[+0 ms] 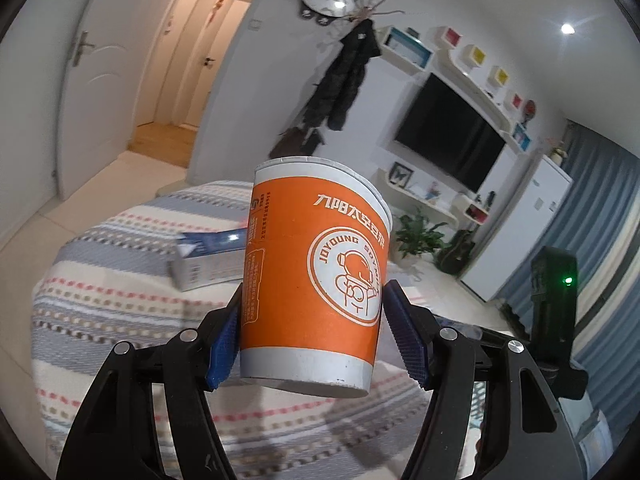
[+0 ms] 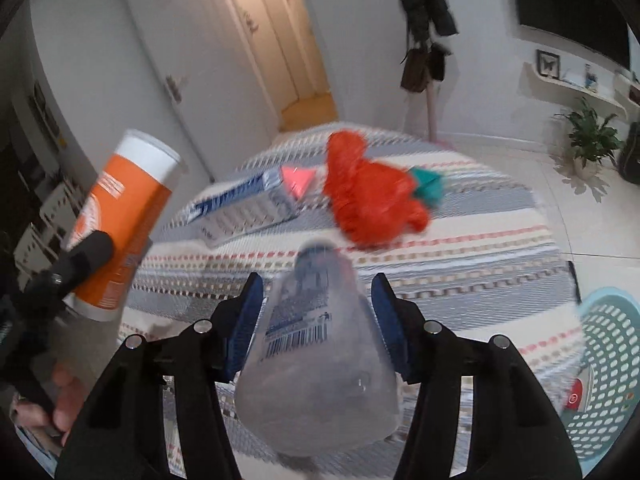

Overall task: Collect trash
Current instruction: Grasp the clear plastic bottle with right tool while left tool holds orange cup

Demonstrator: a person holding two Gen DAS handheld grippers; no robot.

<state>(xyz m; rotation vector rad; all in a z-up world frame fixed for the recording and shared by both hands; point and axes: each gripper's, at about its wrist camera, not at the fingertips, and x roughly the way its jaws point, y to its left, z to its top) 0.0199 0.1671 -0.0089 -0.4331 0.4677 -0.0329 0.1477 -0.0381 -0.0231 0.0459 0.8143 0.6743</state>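
My left gripper (image 1: 316, 312) is shut on an orange and white paper cup (image 1: 316, 272) and holds it upright above the striped table. The cup also shows in the right wrist view (image 2: 124, 216), at the left, with the left gripper's black finger on it. My right gripper (image 2: 318, 312) is shut on a clear plastic bottle (image 2: 316, 348) with a barcode label, neck pointing away. On the table lie a blue and grey carton box (image 2: 244, 204), also in the left wrist view (image 1: 208, 260), and a crumpled red bag (image 2: 372, 196) with a teal scrap.
A teal perforated basket (image 2: 608, 364) stands at the lower right beside the round table with its striped cloth (image 2: 480, 256). Beyond are a coat rack (image 1: 352, 80), a wall TV (image 1: 452, 136), potted plants (image 2: 588, 140) and white doors.
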